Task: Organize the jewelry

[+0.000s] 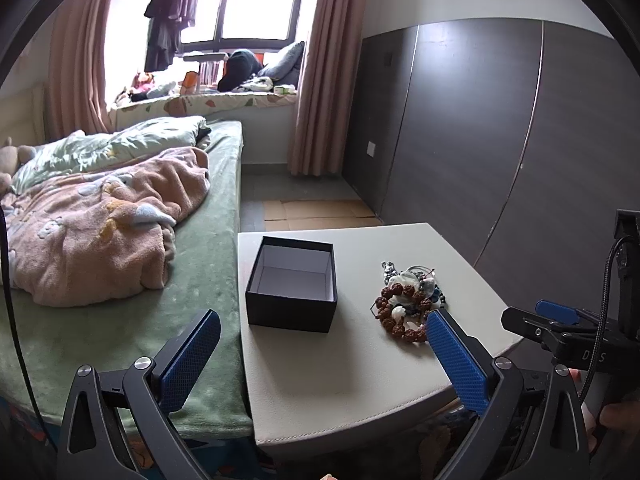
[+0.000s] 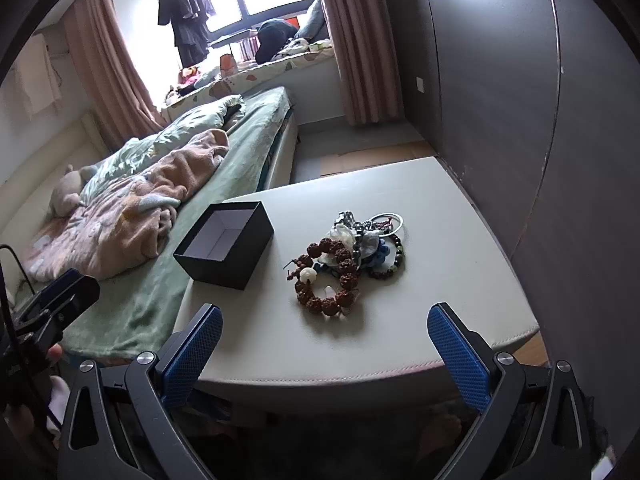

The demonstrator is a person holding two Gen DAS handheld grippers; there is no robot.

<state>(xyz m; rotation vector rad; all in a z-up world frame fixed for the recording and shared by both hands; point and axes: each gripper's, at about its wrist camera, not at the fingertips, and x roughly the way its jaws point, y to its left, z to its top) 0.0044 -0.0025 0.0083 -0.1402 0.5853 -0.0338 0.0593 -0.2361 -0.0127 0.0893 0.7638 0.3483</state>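
A pile of jewelry (image 1: 408, 300) (image 2: 348, 256) lies on the pale table (image 1: 340, 360) (image 2: 380, 340): a brown beaded bracelet (image 2: 328, 280), dark bead strings, a metal ring and white and blue pieces. An open black box (image 1: 292, 284) (image 2: 226, 248) with a pale, empty inside stands to its left. My left gripper (image 1: 324, 322) is open near the table's front edge, its right finger (image 1: 456, 360) just in front of the pile. My right gripper (image 2: 326, 316) is open, hanging before the table's front edge, nothing between its fingers. The right gripper (image 1: 560, 320) also shows at the left wrist view's right side.
A bed (image 1: 120, 320) (image 2: 132, 300) with a green sheet and a pink blanket (image 1: 100, 232) (image 2: 132, 208) abuts the table's left side. A dark wardrobe wall (image 1: 480, 140) (image 2: 520, 100) stands right of the table. A window seat with clutter lies beyond.
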